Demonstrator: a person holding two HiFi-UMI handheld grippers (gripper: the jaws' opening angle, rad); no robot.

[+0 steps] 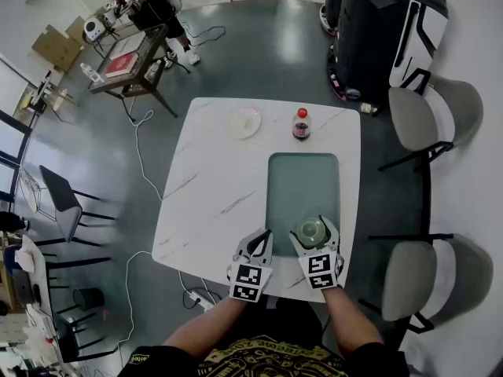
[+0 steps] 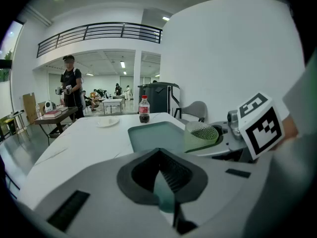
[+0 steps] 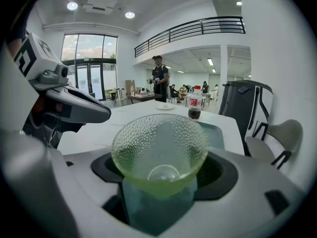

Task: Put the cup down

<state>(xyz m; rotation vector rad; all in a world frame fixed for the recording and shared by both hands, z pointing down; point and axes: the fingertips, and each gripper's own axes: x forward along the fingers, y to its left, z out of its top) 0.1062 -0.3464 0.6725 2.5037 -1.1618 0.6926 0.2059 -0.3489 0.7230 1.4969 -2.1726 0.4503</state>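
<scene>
Currently, a green glass cup (image 1: pixel 312 230) is held at the near edge of the table (image 1: pixel 212 179).
By the head view, the cup is shown clamped in the right hand-held gripper (image 1: pixel 317 240) over the near end of a green mat (image 1: pixel 302 183); whether it touches the mat cannot be told. The left hand-held gripper (image 1: pixel 255 246) is held just beside it, apart. By the left gripper view, its jaws are shown brought together with nothing between them. By the right gripper view, the jaws are shown closed on the cup's lower wall, beneath the flared, dimpled rim. The cup is judged light, rigid, slick and breakable, best gripped low. A red label is carried by the bottle (image 1: pixel 301 123); no writing can be read.
</scene>
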